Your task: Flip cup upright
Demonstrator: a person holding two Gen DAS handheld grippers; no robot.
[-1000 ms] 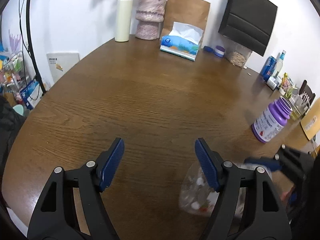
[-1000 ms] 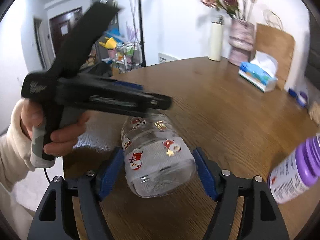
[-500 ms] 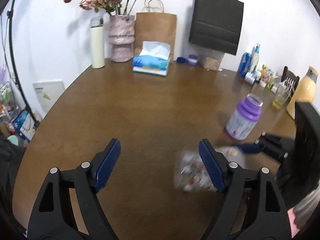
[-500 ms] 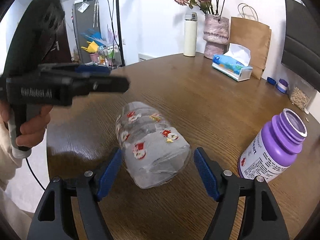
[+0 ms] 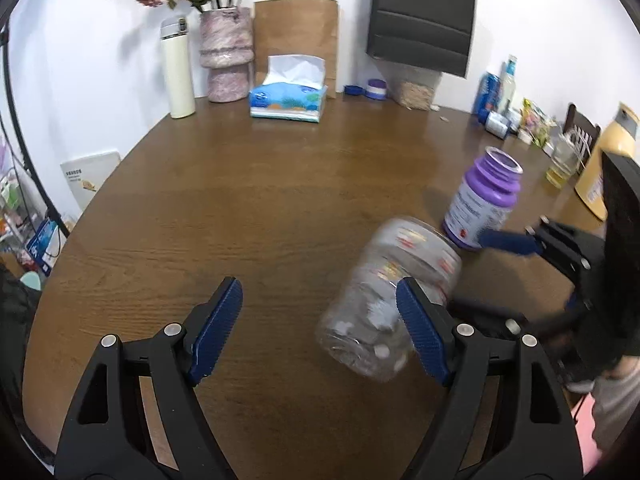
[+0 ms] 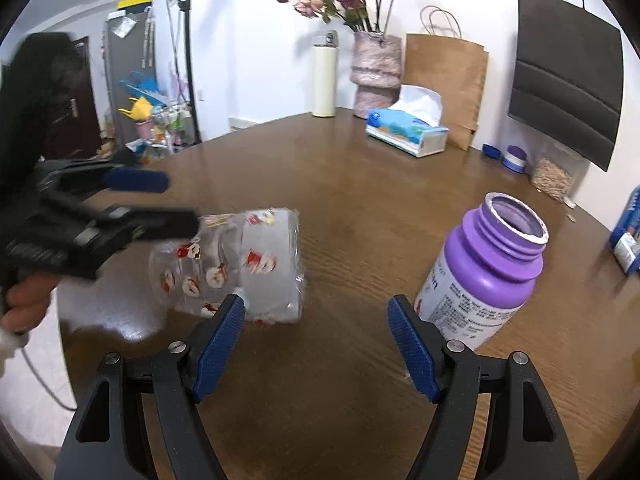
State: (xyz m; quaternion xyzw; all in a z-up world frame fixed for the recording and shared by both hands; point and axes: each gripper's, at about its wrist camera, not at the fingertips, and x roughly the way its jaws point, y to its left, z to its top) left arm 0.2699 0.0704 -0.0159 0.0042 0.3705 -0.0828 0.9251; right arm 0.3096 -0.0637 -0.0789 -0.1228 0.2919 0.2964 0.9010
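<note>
Purple bottle, right of scene: white label is carrying small print, too blurred to read. White board, far left: is showing illegible dark lettering.

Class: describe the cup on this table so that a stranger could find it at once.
Start at the round wooden table, then find the open purple bottle standing near its front edge. Just left of it lies the cup: clear plastic, on its side, printed with small red-and-white cartoon figures, unlike anything nearby.
</note>
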